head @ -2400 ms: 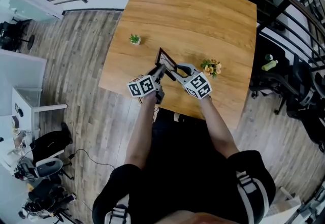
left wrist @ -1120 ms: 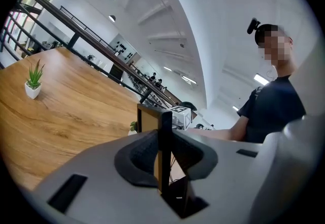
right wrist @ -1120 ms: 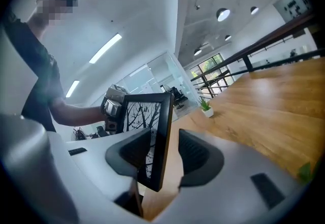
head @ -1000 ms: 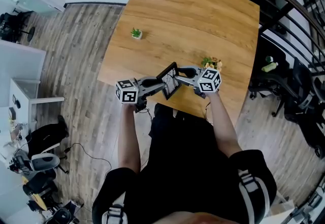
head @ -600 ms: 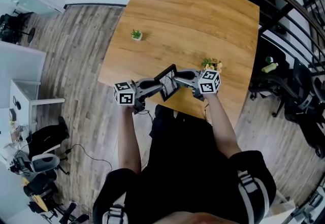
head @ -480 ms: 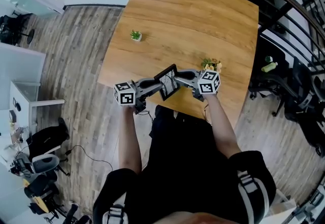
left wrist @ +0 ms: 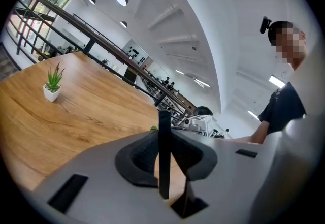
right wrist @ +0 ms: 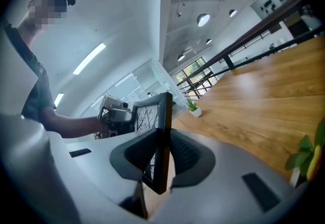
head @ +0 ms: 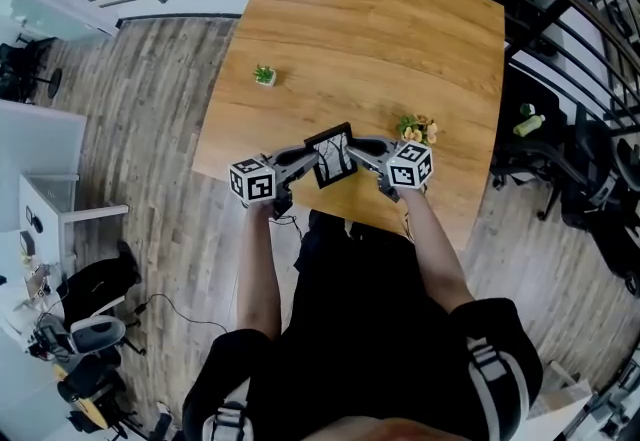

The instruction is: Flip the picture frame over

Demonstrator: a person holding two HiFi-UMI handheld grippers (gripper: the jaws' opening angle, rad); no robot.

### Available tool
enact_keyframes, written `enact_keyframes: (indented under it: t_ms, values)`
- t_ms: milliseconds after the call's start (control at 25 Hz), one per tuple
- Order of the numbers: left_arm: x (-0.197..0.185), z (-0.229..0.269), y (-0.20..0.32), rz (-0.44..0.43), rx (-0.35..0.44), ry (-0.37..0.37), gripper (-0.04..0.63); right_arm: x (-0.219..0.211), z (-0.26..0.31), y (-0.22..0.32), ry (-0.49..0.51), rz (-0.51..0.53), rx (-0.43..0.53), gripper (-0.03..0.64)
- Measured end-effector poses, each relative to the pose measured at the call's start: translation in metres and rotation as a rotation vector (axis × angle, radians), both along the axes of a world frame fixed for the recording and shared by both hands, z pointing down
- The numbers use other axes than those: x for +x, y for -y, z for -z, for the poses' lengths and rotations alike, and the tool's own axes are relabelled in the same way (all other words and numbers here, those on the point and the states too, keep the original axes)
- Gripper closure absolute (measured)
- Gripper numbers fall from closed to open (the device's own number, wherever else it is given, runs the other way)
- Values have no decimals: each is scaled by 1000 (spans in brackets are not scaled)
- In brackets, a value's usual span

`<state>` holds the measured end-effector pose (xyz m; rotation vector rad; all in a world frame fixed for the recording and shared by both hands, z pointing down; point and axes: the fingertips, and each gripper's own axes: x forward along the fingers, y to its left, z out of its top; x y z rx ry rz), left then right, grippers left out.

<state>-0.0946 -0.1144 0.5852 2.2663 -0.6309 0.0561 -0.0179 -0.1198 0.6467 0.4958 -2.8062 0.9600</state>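
Wooden table (head: 400,29), near edge: I'm holding the picture frame (head: 330,157) upright w/ both grippers.
L gripper (head: 305,159) is pinching one side edge; R gripper (head: 352,151), jaws just been closing, is pinching the opposite edge, picture side facing me.

No legible words, brands or numbers, only black-and-white square markers on left cube (head: 252,181), right cube (head: 409,165)
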Motion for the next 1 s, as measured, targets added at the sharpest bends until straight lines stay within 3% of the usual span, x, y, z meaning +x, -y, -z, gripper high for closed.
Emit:
enact_keyframes:
  t_ms: [200, 440, 1000]
  values:
    - [-9, -22, 20, 79, -49, 25, 511, -3, -15, 10, -69, -84, -29, 525]
    - [-18, -42, 35, 108, -75, 77, 509, -8, -29, 20, -125, -153, -46, 525]
    - [-29, -72, 78, 80, -88, 192, 509, -17, -53, 48, -210, -331, -93, 526]
